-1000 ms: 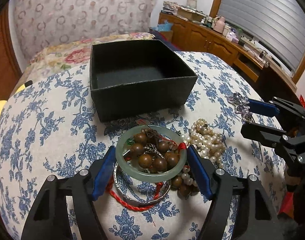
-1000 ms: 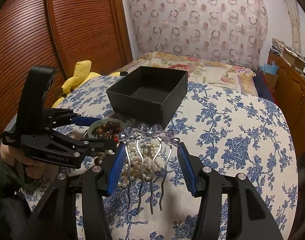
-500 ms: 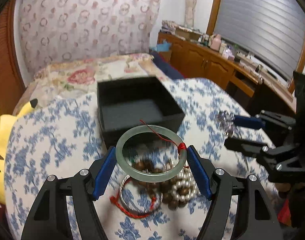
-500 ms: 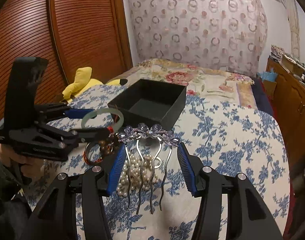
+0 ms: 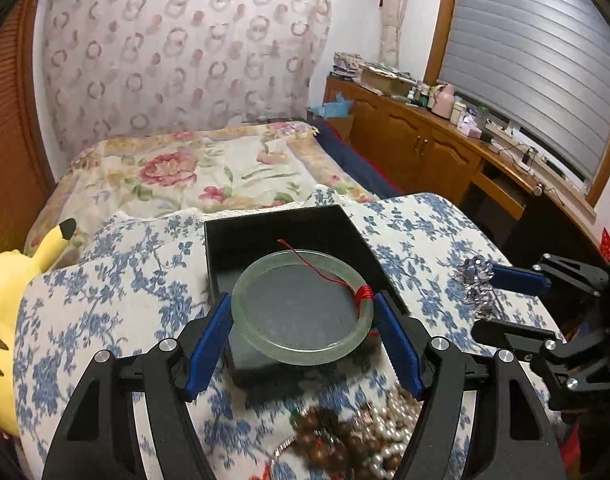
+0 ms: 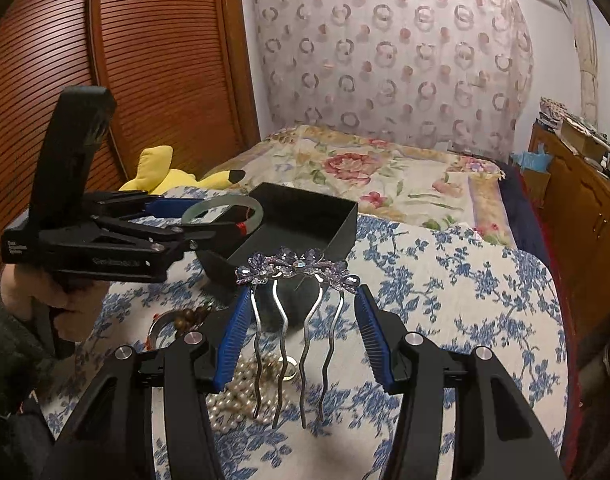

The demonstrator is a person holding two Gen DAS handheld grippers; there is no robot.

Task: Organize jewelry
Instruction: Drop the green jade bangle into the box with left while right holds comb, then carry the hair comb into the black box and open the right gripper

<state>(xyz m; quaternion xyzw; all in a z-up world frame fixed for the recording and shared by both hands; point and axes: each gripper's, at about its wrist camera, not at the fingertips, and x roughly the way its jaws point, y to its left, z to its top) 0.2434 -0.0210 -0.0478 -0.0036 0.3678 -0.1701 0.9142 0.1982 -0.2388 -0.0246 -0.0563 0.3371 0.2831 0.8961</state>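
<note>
My left gripper (image 5: 303,312) is shut on a pale green jade bangle (image 5: 265,346) with a red thread, held level above the open black box (image 5: 281,220). The bangle (image 6: 225,202) also shows in the right wrist view, at the box's (image 6: 337,232) near left corner. My right gripper (image 6: 301,308) is shut on a silver hair comb (image 6: 297,270) with purple crystal flowers, prongs pointing back toward me, held above the table in front of the box. The comb's flowers (image 5: 475,280) also show in the left wrist view.
A pile of wooden beads (image 5: 325,436), pearls (image 6: 241,392) and a metal bangle (image 6: 157,330) lies on the blue floral tablecloth (image 6: 465,300) below the grippers. A yellow plush toy (image 5: 5,320) sits left. A bed (image 6: 385,168) lies behind, cabinets (image 5: 425,140) right.
My left gripper has lifted the jade bangle off the bead pile and carried it forward over the black box. The right gripper has risen slightly, still holding the comb.
</note>
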